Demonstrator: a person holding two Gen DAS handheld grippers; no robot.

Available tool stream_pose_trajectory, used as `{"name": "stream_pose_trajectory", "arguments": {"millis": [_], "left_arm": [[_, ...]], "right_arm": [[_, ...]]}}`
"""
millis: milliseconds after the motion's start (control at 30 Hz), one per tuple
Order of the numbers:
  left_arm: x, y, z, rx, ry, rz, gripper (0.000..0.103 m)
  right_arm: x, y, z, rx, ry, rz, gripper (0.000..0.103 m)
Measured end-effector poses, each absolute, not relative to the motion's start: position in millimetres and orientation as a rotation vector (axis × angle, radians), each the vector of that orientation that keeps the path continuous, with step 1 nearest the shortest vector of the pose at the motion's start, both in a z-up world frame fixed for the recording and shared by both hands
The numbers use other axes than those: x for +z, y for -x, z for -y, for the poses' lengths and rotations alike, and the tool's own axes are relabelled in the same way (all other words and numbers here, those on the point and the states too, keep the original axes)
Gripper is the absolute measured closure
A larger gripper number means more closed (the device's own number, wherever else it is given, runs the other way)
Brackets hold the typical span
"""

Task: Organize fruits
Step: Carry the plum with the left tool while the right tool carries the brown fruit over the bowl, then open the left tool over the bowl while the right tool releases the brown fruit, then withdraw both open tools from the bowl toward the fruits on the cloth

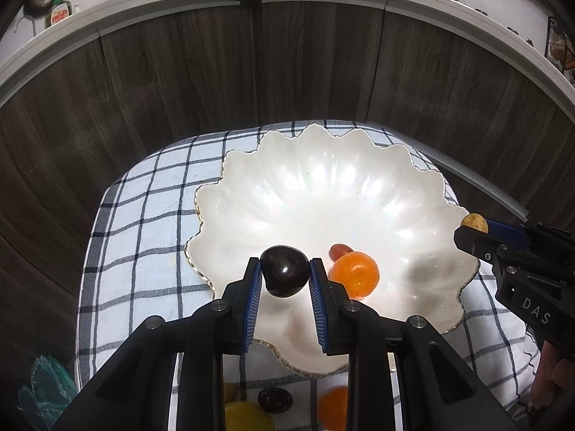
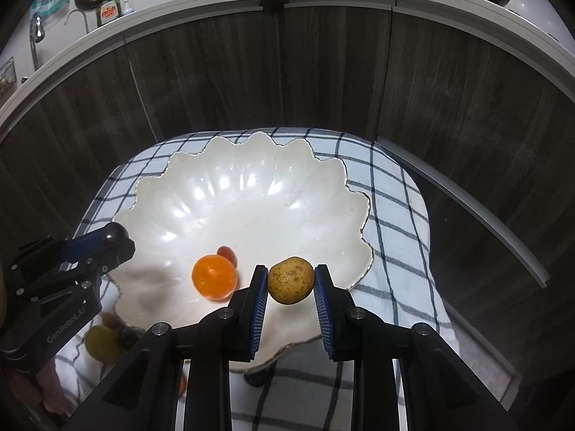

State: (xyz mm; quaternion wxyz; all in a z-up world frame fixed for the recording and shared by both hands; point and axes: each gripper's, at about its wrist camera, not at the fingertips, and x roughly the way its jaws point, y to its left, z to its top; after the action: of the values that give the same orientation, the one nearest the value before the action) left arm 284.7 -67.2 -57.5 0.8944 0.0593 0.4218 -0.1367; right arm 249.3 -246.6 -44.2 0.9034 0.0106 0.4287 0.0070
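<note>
A white scalloped bowl sits on a blue checked cloth; it also shows in the right wrist view. In it lie an orange and a small red fruit. My left gripper is shut on a dark plum above the bowl's near left rim. My right gripper is shut on a speckled yellow-brown fruit above the bowl's near right rim; that fruit shows at the right in the left wrist view.
On the cloth in front of the bowl lie another dark plum, an orange and a yellow fruit. Dark wooden cabinet doors stand right behind the cloth, under a white counter edge.
</note>
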Motion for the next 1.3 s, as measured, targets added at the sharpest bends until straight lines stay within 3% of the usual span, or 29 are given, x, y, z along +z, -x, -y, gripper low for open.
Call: {"name": "stream_pose_trajectory", "arguments": {"millis": [233,300,367,433,533,633,733,1300], "left_arm": [[-64.0,-289.4,67.7,-0.277,-0.132,-0.900,0.074],[-64.6,-289.4,67.6,-0.273,-0.134,-0.903,0.062],[-63.3,-287.6,67.2,-0.259,-0.143,-0.888,0.044],[-61.2,-287.1,66.1,-0.245,-0.145,-0.881,0.040],[-56.9,-287.9,64.1,-0.239,-0.138,-0.879,0.035],[-51.2,-286.2,62.6,-0.231,-0.138,-0.863,0.028],[-45.4,-283.3,60.4,-0.214,-0.137,-0.846,0.014],[-18.7,-255.7,37.4,-0.165,-0.096,-0.804,0.011]], "right_arm": [[-52.0,-256.7,247.4,0.007,-0.026,-0.915,0.075],[-53.2,-256.9,247.6,-0.001,-0.025,-0.917,0.075],[-53.6,-257.3,248.5,-0.016,-0.023,-0.917,0.073],[-52.8,-258.0,250.5,-0.037,-0.028,-0.918,0.055],[-48.8,-256.9,255.7,-0.075,-0.039,-0.903,0.037],[-42.2,-254.4,259.1,-0.093,-0.040,-0.883,0.032],[-36.7,-252.5,259.5,-0.090,-0.037,-0.873,0.032],[-14.1,-232.4,244.4,-0.058,-0.032,-0.815,0.031]]}}
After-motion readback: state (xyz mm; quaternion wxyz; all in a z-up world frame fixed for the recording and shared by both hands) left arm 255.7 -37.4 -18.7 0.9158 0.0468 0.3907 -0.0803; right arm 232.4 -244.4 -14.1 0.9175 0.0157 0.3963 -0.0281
